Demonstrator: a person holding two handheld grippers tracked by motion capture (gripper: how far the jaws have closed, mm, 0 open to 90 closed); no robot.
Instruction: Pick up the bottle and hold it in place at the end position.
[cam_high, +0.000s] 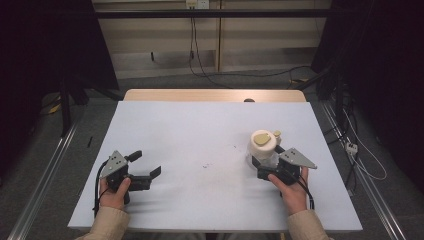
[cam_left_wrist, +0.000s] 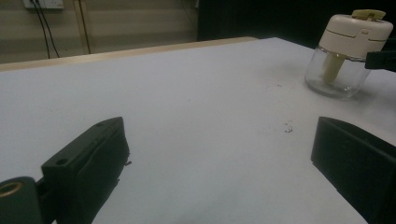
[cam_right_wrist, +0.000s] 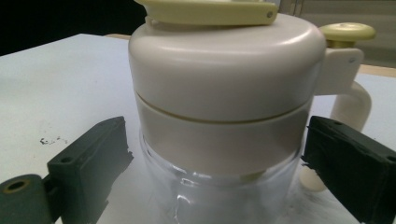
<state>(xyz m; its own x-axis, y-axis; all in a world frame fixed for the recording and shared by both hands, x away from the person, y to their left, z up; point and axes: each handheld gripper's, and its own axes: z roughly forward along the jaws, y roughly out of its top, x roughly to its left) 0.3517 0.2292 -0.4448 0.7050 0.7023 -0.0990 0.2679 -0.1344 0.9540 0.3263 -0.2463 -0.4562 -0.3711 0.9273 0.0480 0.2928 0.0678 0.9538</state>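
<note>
Bare table (cam_high: 200, 145) left of jar (cam_high: 263, 147)

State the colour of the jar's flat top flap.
Pale yellow flap, clearest in the right gripper view.

Right gripper view: jar (cam_right_wrist: 219, 140) base cut off by the bottom edge, flip cap (cam_right_wrist: 210, 11) clipped at the top, so jaw-to-glass contact can't be confirmed. High view: right gripper (cam_high: 267, 162) covers the jar's lower near side. Dark specks (cam_high: 207, 164) on the surface (cam_high: 200, 130) too small to identify.
</note>
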